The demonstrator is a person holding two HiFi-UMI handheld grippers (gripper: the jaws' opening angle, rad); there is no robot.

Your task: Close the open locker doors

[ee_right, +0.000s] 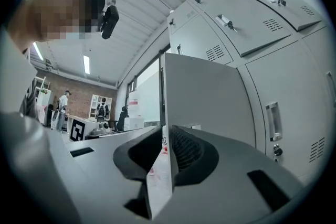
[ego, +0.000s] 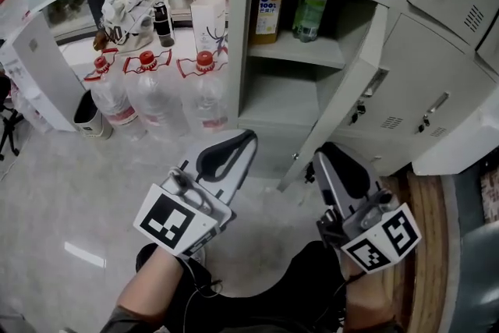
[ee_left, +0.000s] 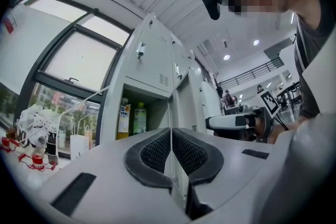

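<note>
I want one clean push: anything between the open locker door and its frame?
Nothing visible. The juice carton and green bottle sit inside on the shelf; the water jugs stand left, outside the open door's swing.

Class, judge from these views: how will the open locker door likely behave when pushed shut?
The open locker door looks like flat sheet metal, so it should stay stiff and swing, not bend. It seems thin, so probably light; a hard push might slam it. Its smooth painted face could be slippery to push against.

left gripper [ee_left: 170,150]: jaws together, nothing held | locker door [ee_left: 184,102]: ajar | 2 bottles [ee_left: 124,120] on shelf, possibly juice
</note>
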